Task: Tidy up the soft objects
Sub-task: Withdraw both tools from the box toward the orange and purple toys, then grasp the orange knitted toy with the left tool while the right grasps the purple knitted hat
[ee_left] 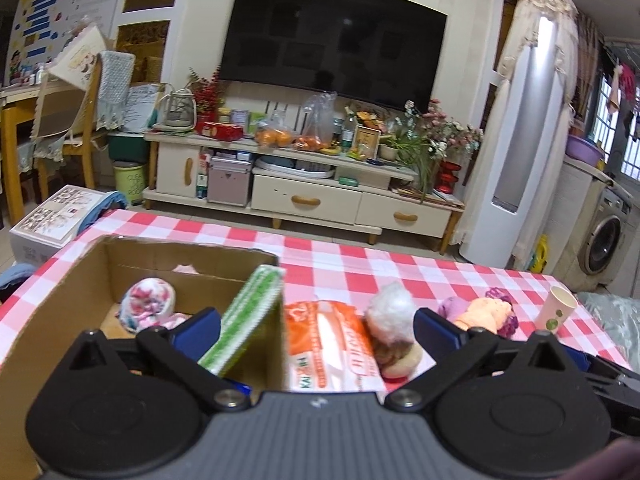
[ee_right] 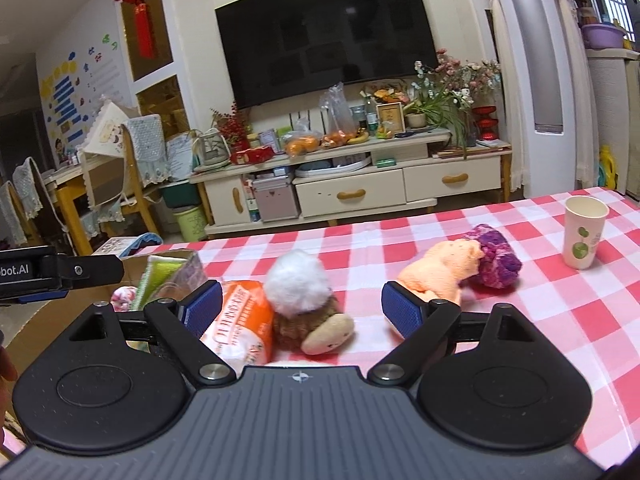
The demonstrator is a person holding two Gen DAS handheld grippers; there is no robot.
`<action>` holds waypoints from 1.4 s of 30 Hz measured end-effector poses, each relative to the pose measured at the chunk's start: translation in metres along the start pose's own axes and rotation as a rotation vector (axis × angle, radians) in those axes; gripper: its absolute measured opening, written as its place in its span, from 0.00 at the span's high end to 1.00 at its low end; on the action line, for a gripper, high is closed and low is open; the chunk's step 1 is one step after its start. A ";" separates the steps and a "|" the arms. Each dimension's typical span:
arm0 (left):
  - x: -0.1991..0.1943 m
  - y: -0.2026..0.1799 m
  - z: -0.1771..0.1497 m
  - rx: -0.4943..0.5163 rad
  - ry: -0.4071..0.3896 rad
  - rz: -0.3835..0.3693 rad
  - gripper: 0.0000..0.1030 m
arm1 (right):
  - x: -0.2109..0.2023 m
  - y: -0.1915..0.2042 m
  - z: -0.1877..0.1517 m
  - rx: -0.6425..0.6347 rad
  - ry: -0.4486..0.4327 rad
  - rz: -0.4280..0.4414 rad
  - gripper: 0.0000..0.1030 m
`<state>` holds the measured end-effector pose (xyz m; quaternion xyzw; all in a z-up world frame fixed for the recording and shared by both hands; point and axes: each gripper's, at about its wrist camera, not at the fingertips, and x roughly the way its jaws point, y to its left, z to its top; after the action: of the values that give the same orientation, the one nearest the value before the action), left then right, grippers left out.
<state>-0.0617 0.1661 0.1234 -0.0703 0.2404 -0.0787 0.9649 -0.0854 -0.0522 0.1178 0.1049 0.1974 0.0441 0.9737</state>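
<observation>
While your left gripper (ee_left: 316, 326) and right gripper (ee_right: 302, 306) both stand wide open and empty, the orange packet (ee_right: 240, 320) is cut off behind them; one green cloth (ee_left: 250, 312) leans on the cardboard box (ee_left: 72, 300) wall by the tablecloth's (ee_right: 540, 320) left edge; three plush toys lie mid-cloth; one paper cup (ee_right: 584, 236) stands far right.

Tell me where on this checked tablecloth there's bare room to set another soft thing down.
Bare cloth runs behind the soft items along the far edge of the checked tablecloth, and in front of the paper cup at the right. It is crowded from the cardboard box past the orange packet and white-topped plush to the peach plush.
</observation>
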 end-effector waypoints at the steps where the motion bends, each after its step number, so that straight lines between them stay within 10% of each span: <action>1: 0.001 -0.003 -0.001 0.007 0.001 -0.003 0.01 | 0.000 -0.002 0.001 0.005 -0.001 -0.005 0.00; 42: 0.063 -0.137 -0.054 0.285 0.183 -0.153 0.01 | 0.028 -0.092 -0.017 0.225 0.011 -0.244 0.00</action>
<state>-0.0490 0.0148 0.0714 0.0564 0.3076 -0.1909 0.9305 -0.0624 -0.1354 0.0719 0.1882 0.2176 -0.0962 0.9529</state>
